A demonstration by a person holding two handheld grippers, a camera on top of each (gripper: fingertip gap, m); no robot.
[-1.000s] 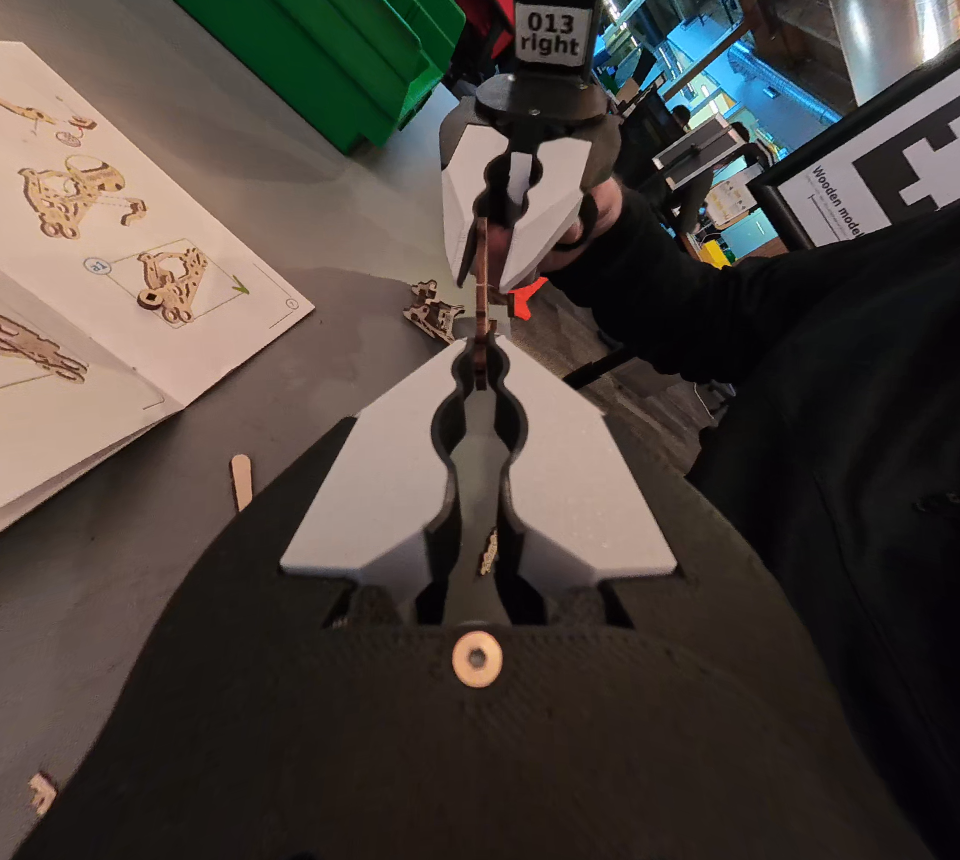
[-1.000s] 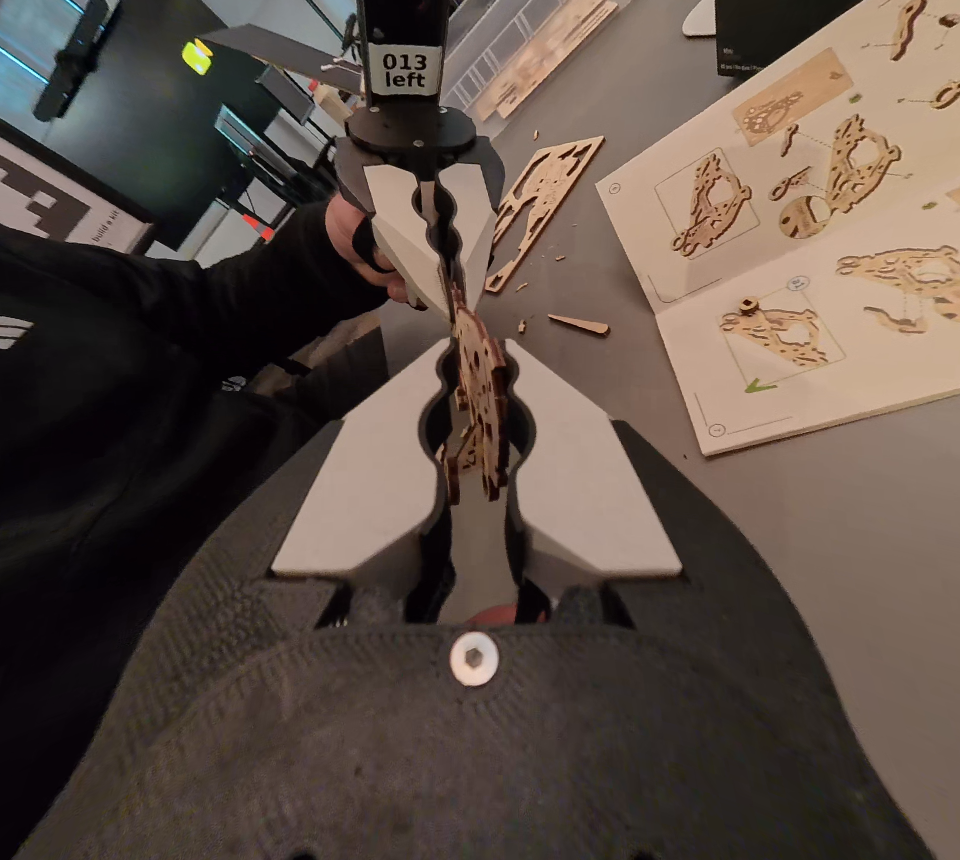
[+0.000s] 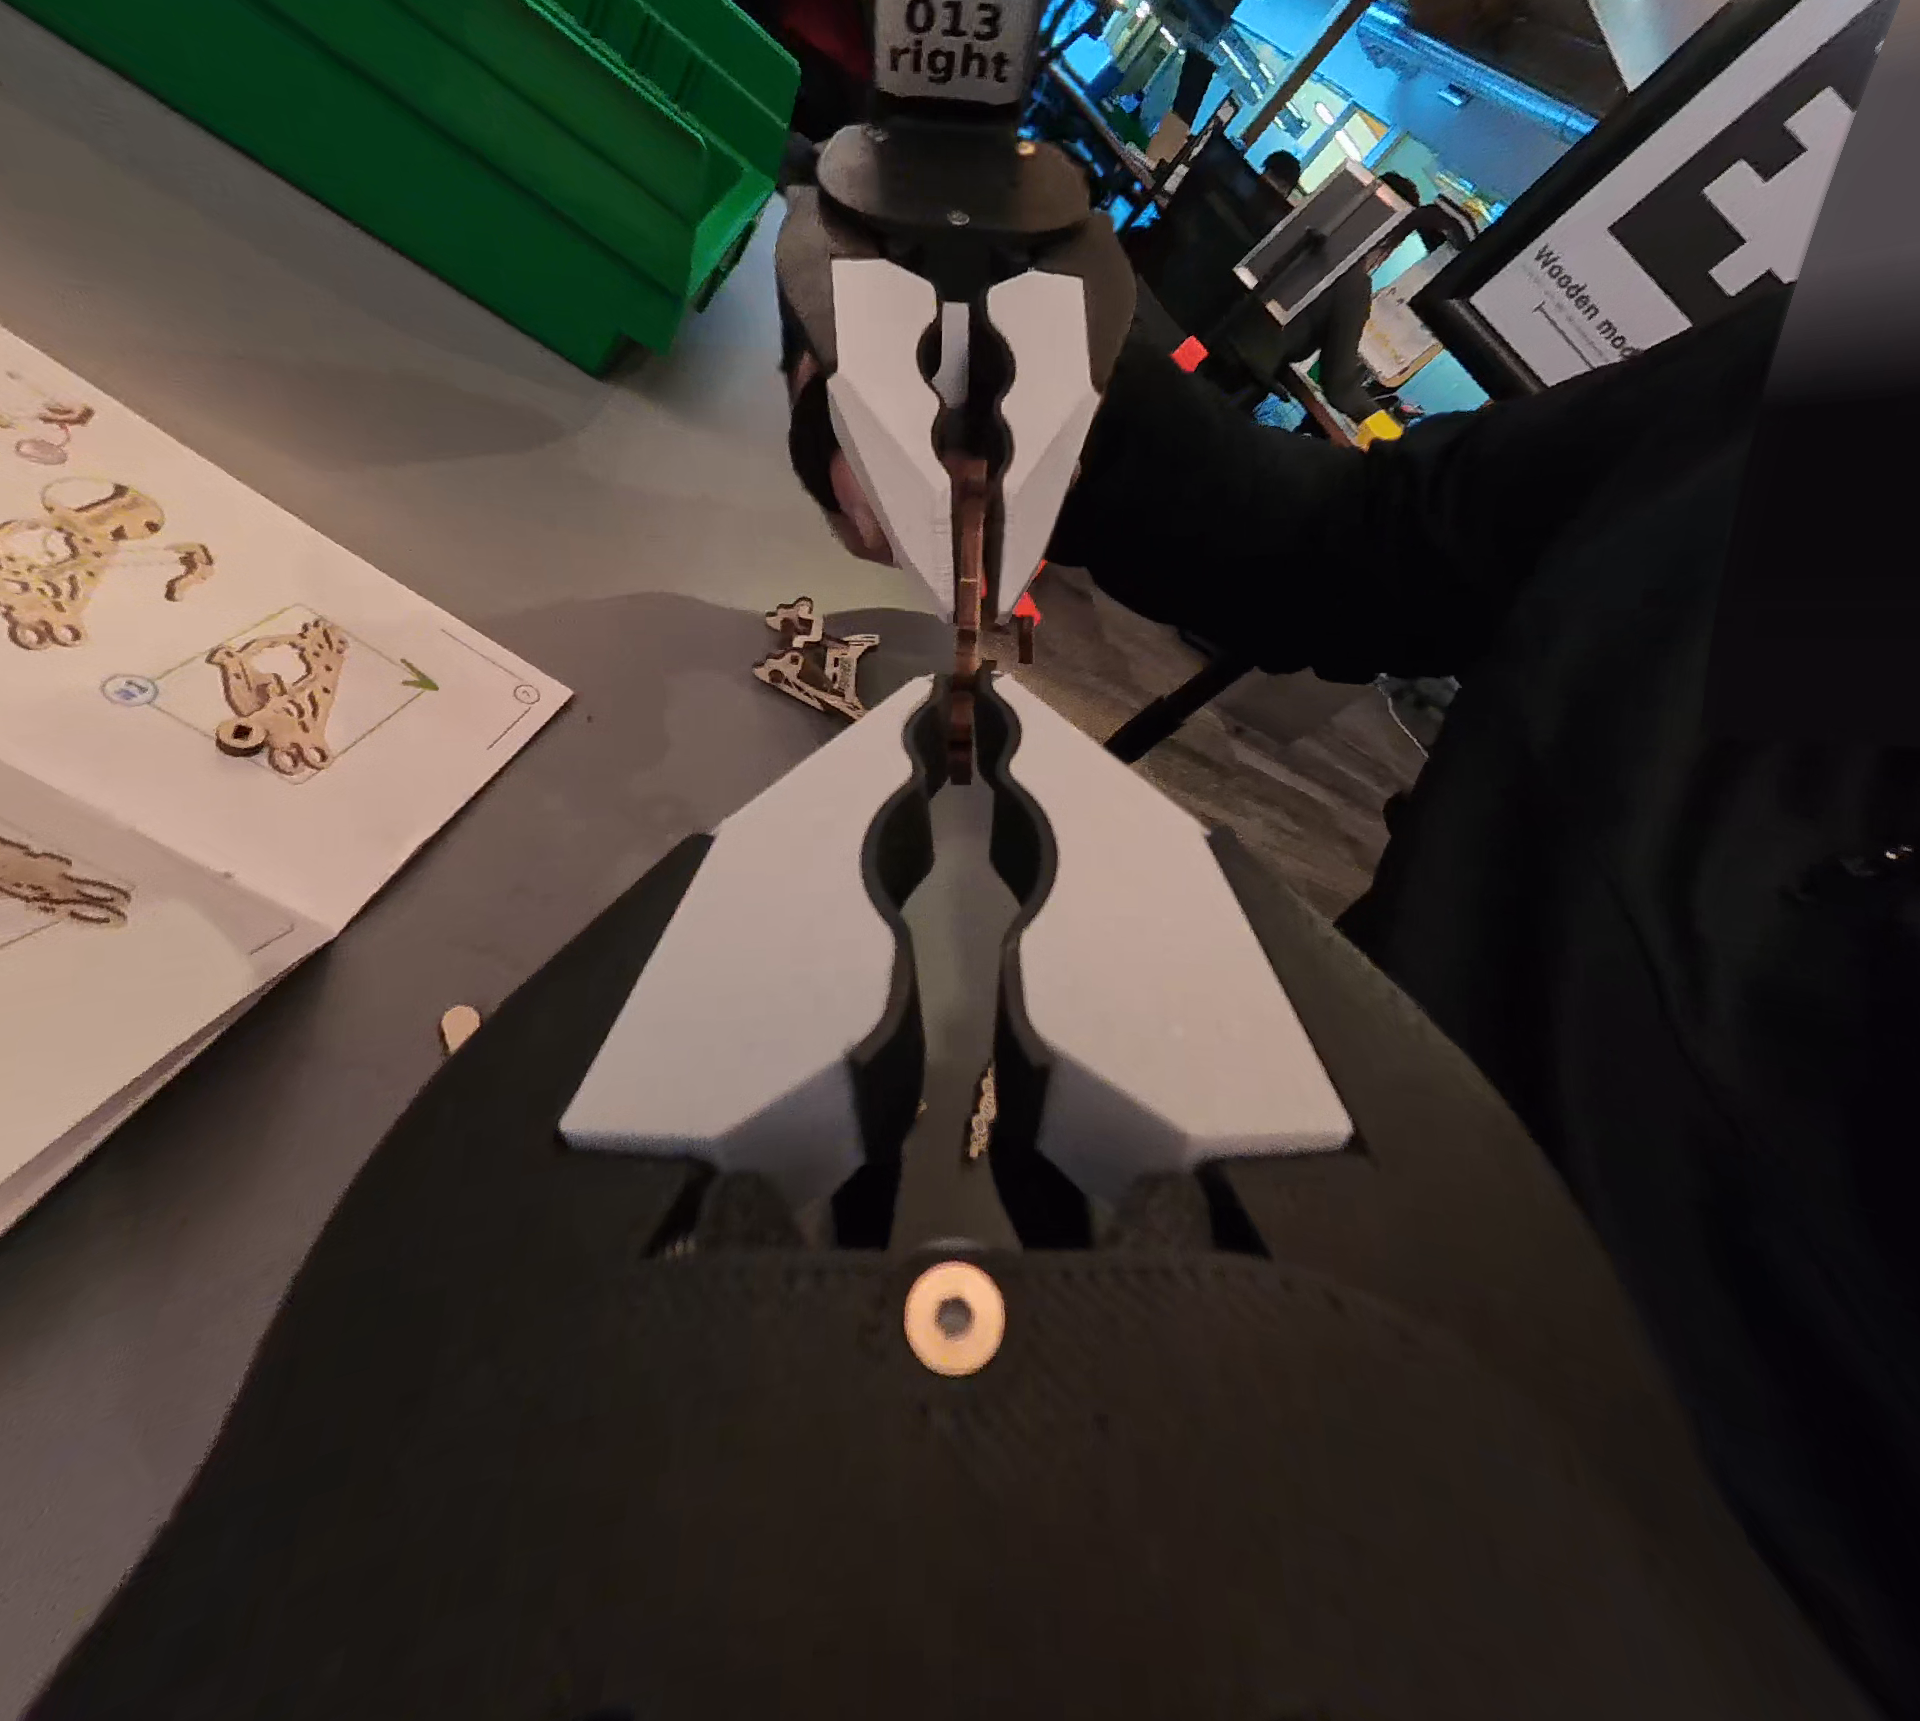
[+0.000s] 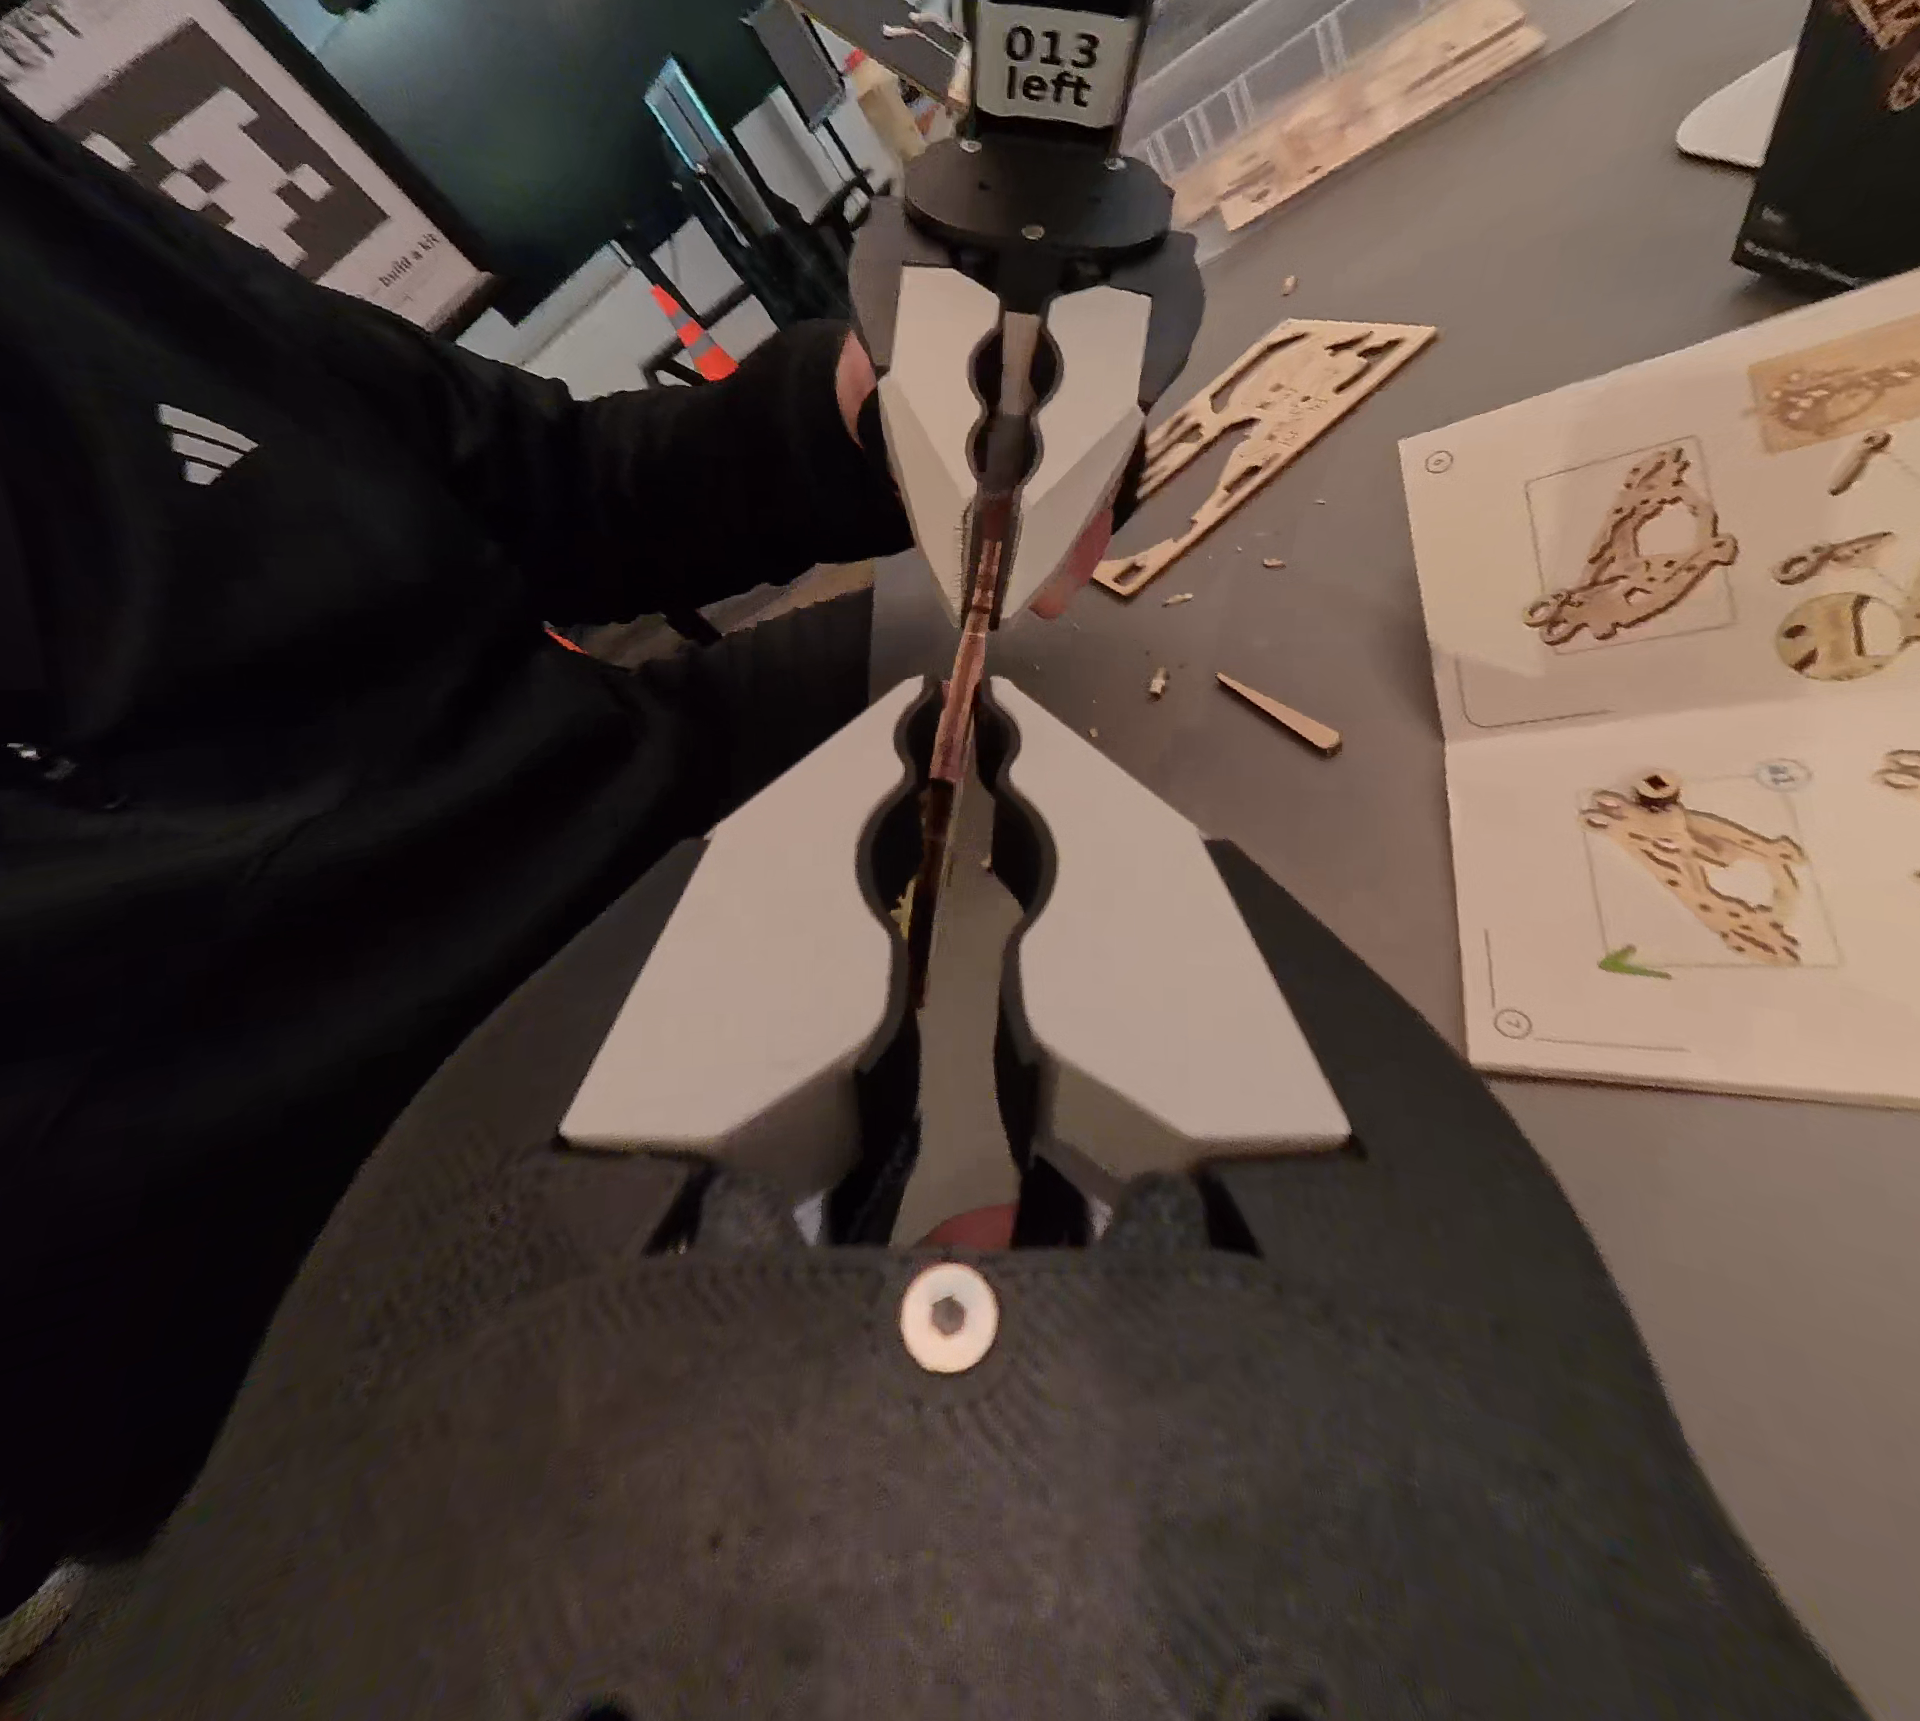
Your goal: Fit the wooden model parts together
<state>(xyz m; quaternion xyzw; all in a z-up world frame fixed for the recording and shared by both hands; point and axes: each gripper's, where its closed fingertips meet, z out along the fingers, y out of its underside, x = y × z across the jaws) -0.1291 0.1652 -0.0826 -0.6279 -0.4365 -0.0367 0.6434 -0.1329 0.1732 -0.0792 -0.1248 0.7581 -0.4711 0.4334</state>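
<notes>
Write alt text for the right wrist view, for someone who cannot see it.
Two hand-held grippers meet tip to tip above a grey table, both clamped on a thin wooden model part seen edge-on: the right hand-held gripper near the camera, the left hand-held gripper opposite. An open instruction booklet and a cut-out wooden sheet lie to the right.

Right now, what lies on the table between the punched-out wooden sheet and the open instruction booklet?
In the right wrist view, a loose tapered wooden stick and scattered wood crumbs lie between the punched-out sheet and the instruction booklet.
</notes>
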